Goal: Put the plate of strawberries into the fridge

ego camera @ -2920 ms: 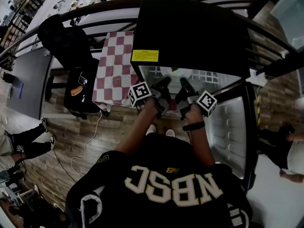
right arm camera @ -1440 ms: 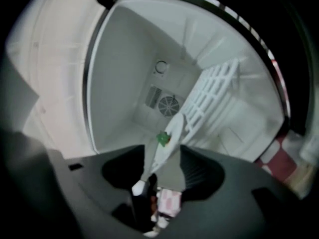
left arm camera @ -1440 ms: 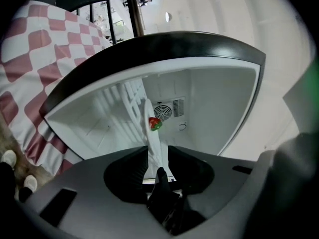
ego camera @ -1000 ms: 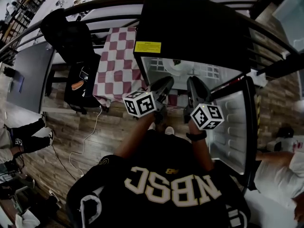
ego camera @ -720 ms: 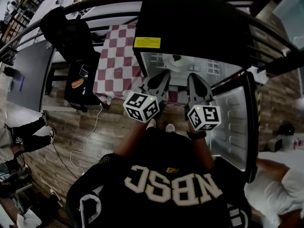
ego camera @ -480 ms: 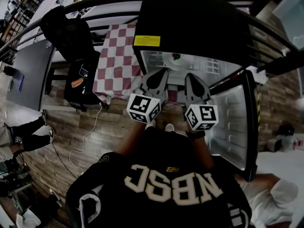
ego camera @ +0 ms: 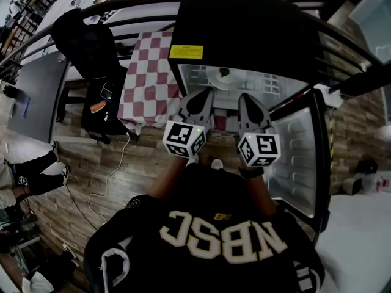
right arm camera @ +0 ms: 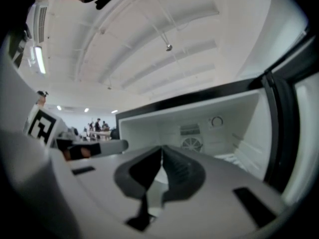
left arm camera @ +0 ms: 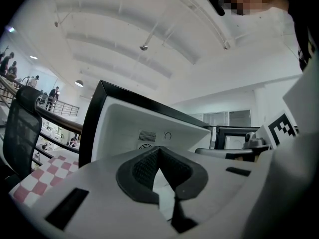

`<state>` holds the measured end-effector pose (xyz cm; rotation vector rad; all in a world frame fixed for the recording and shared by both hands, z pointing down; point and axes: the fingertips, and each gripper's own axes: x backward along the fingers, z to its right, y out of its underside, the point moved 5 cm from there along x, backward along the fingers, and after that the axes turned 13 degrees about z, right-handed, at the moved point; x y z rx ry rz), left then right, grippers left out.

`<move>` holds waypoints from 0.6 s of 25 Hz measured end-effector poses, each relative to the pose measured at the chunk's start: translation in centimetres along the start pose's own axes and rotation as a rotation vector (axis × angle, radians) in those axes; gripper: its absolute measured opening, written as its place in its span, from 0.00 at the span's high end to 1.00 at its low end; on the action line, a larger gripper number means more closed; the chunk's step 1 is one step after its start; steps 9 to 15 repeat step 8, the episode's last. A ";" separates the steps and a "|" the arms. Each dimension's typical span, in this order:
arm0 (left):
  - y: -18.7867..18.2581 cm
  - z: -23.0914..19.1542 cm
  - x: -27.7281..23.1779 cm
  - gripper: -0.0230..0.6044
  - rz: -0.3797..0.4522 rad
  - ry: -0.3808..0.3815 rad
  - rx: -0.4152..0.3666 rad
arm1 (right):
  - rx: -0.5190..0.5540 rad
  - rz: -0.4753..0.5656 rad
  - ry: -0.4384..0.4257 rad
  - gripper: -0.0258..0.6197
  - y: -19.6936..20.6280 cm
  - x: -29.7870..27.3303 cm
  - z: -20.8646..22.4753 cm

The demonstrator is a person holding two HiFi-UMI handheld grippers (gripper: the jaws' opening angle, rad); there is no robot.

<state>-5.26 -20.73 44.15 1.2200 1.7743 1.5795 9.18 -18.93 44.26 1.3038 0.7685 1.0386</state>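
Observation:
The white plate of strawberries rests on the top shelf inside the open black fridge. Both grippers hover in front of the fridge opening, short of the shelf and apart from the plate. My left gripper is shut with nothing between its pads, and its closed tips point level at the fridge's white inside. My right gripper is shut and empty too, its jaws meeting in front of the back wall with the fan grille. In both gripper views the plate is hidden behind the jaws.
The fridge door stands open at the right. A table with a red-and-white checked cloth adjoins the fridge's left side, with a black chair beyond it. A cable lies on the wood floor. A seated person's legs show at the left edge.
Both grippers have drawn back from the fridge shelf, rolled until their marker cubes face up, and closed their jaws. The plate stays on the shelf. A person at the right has left the view.

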 end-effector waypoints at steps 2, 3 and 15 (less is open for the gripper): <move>0.2 0.1 0.0 0.94 -0.004 0.001 -0.001 | 0.002 0.000 0.001 0.93 0.0 0.0 0.1; 0.3 0.1 -0.1 0.94 -0.007 0.002 -0.001 | 0.002 -0.001 0.002 0.93 0.1 0.0 0.2; 0.9 0.4 -0.1 0.94 -0.023 0.005 0.004 | -0.008 -0.013 0.011 0.93 0.5 -0.1 0.6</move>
